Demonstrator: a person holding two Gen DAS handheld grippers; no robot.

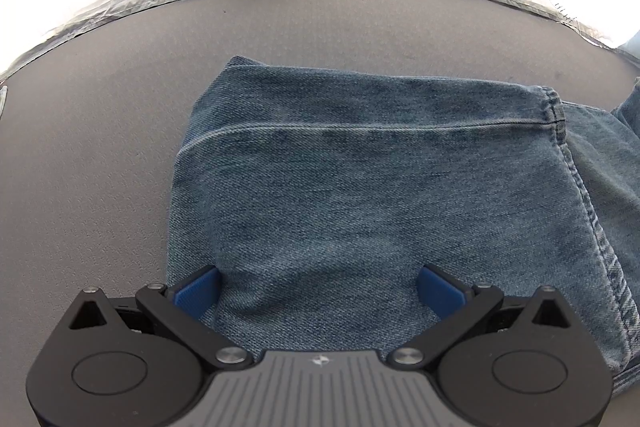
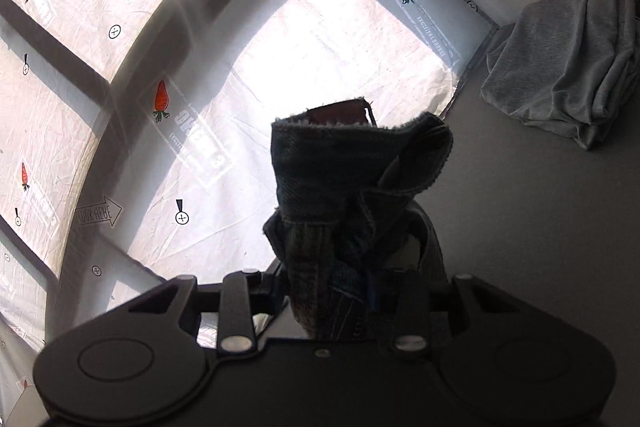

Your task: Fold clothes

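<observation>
Right gripper [image 2: 344, 291] jaws clamped on jeans [image 2: 352, 187], grey folded garment [image 2: 560, 67] beyond; left gripper [image 1: 320, 291] jaws wide.

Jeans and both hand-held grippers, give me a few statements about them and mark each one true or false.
1. The left hand-held gripper stands open over the jeans. True.
2. The right hand-held gripper is empty. False: it is shut on a bunch of denim.
3. A grey garment lies folded on the table. True.
4. The jeans under the left gripper are crumpled in a heap. False: they lie flat, hem to the right.
</observation>
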